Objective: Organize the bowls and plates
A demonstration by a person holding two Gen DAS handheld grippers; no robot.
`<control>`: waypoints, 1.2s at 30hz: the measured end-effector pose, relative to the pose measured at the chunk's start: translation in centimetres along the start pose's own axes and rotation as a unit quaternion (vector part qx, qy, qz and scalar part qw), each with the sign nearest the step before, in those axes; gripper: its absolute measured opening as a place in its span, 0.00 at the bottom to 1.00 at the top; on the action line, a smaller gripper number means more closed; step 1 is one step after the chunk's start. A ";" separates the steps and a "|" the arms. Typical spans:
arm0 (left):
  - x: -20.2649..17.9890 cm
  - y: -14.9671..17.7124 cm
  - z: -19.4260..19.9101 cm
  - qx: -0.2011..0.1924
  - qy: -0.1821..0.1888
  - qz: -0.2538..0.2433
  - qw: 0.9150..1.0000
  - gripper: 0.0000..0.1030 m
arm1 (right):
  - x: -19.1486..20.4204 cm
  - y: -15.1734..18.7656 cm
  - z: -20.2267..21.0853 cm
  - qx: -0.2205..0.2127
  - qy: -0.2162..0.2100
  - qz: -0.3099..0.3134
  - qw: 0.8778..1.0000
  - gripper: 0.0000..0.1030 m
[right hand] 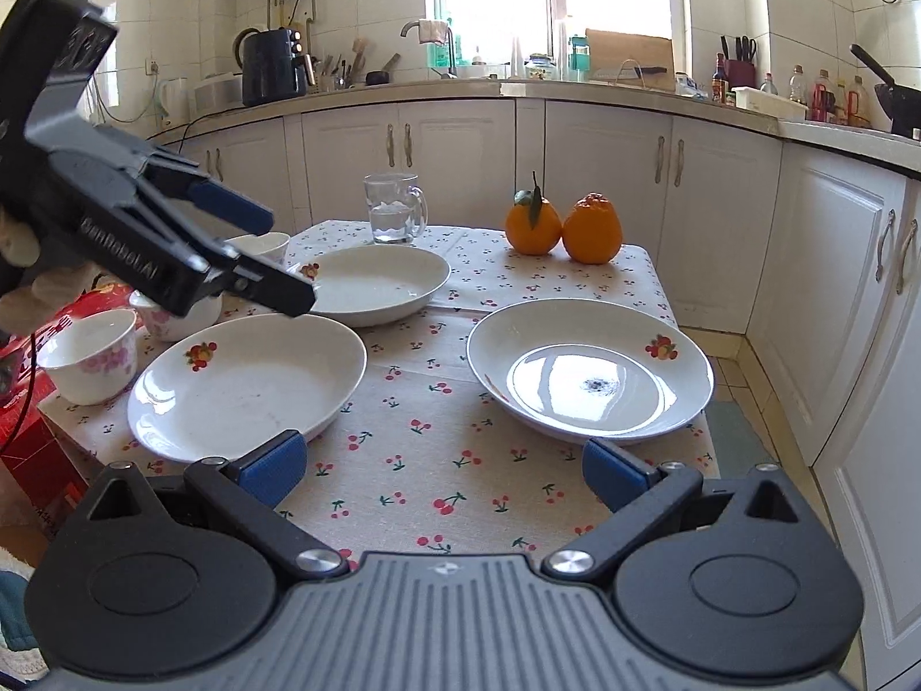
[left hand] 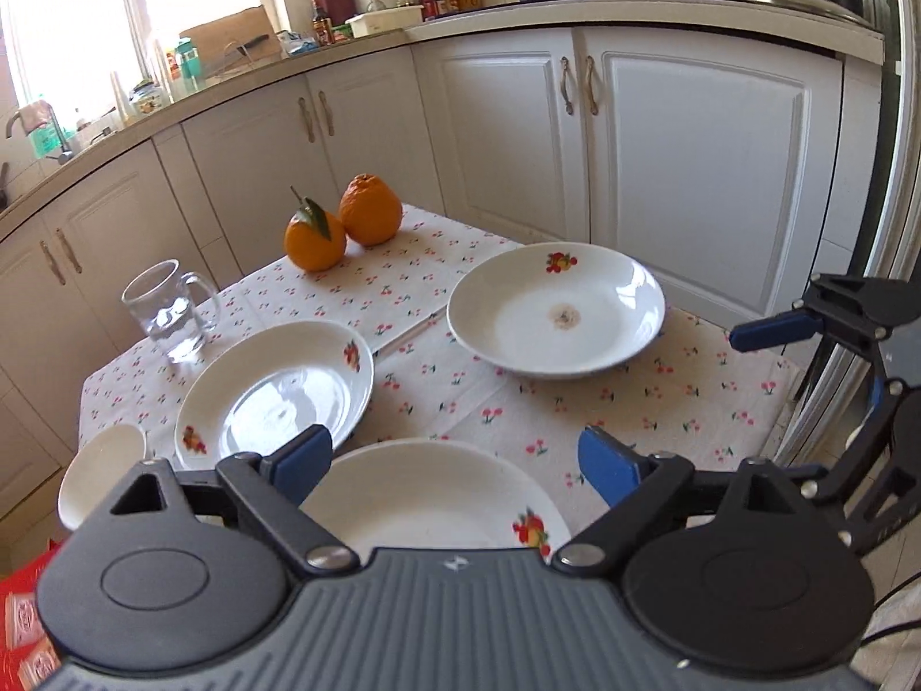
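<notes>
White kitchen cabinets (right hand: pixel 604 173) wrap round a small table (right hand: pixel 414 449) under a cherry-print cloth. Three plates (right hand: pixel 247 386) lie apart on it, bowls (right hand: pixel 89 363) at its left edge. Left gripper (left hand: pixel 455 460) and right gripper (right hand: pixel 443 460) both gape, holding nothing.

Bright daylight pours in through the window (right hand: pixel 552 0), which is blown out to plain white in both views. Glare sits on the plate (right hand: pixel 587 371) nearest the cupboards, where a window-shaped reflection covers its middle, and on the plate (left hand: pixel 273 394) next to the glass mug (left hand: pixel 167 311). Shadows on the tablecloth (right hand: pixel 420 403) are soft and short. Both pictures are sharp at the centre. Fisheye bending curves the counter (left hand: pixel 230 80) and cupboard doors, and the corners go dark.
</notes>
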State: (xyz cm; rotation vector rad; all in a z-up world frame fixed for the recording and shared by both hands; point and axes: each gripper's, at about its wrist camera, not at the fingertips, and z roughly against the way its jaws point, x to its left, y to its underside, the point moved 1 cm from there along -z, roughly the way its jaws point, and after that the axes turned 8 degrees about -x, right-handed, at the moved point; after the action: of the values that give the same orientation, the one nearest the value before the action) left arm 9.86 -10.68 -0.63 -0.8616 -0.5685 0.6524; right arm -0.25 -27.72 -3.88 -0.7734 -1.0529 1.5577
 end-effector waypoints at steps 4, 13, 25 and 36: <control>-0.2 3.5 1.7 0.008 -0.026 0.024 0.999 0.90 | 0.9 0.4 0.0 0.010 -0.006 0.004 1.000 1.00; 1.5 7.1 3.3 0.030 -0.072 0.082 0.994 0.90 | 2.8 0.9 -1.5 0.037 -0.035 0.027 0.998 1.00; 4.4 7.0 1.8 0.054 -0.066 0.079 0.993 0.90 | 5.6 1.8 -6.7 0.085 -0.115 0.068 0.987 1.00; 7.9 6.3 -1.9 0.103 -0.030 0.102 0.989 0.90 | 6.5 1.8 -9.9 0.093 -0.166 0.098 0.977 1.00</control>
State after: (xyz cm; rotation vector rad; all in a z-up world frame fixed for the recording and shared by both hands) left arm 14.61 -2.90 -5.35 -0.7119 -0.4611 0.9092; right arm 6.22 -19.17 -9.22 -0.5091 -1.0714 1.9727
